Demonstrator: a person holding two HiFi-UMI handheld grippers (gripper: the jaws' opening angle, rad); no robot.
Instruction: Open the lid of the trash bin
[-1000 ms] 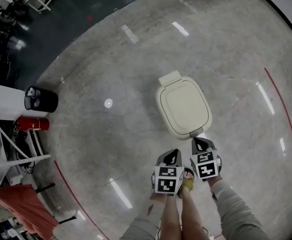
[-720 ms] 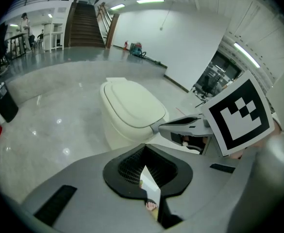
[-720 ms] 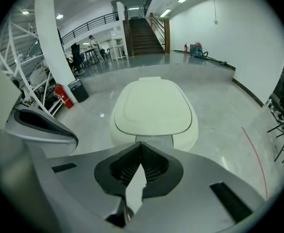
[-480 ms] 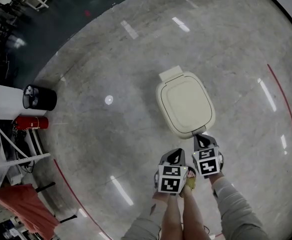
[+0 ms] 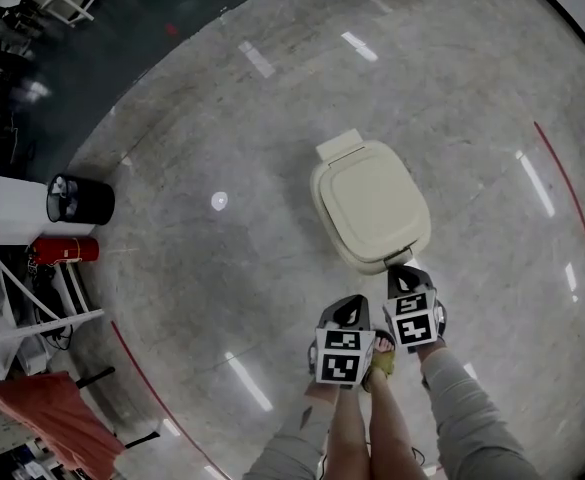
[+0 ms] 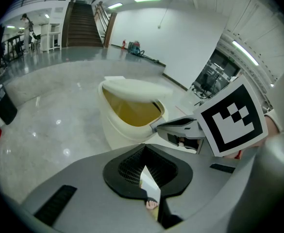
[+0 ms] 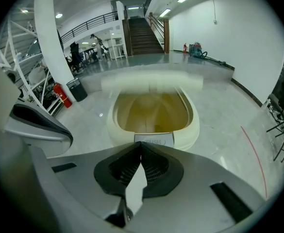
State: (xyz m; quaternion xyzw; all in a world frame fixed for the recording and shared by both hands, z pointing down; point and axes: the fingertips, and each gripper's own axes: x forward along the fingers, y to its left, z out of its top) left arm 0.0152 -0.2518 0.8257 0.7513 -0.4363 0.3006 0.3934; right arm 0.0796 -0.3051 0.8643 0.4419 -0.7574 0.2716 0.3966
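Right gripper view puts the cream oval plastic trash bin [image 7: 193, 129] dead ahead of your right gripper [image 7: 141, 143]. Its jaws are pinched together and empty, with the grey push tab [image 7: 154, 141] just past the tips and the lid [image 7: 151, 83] tipped up. Your left gripper [image 6: 145, 147] is closed too and sits farther off.

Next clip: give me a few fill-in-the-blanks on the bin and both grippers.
1. The left gripper and the right gripper both have their jaws ___.
2. The trash bin has its lid ___, showing the inside.
3. The bin's push button lies just ahead of the ___ gripper.
Missing words: shut, open, right.
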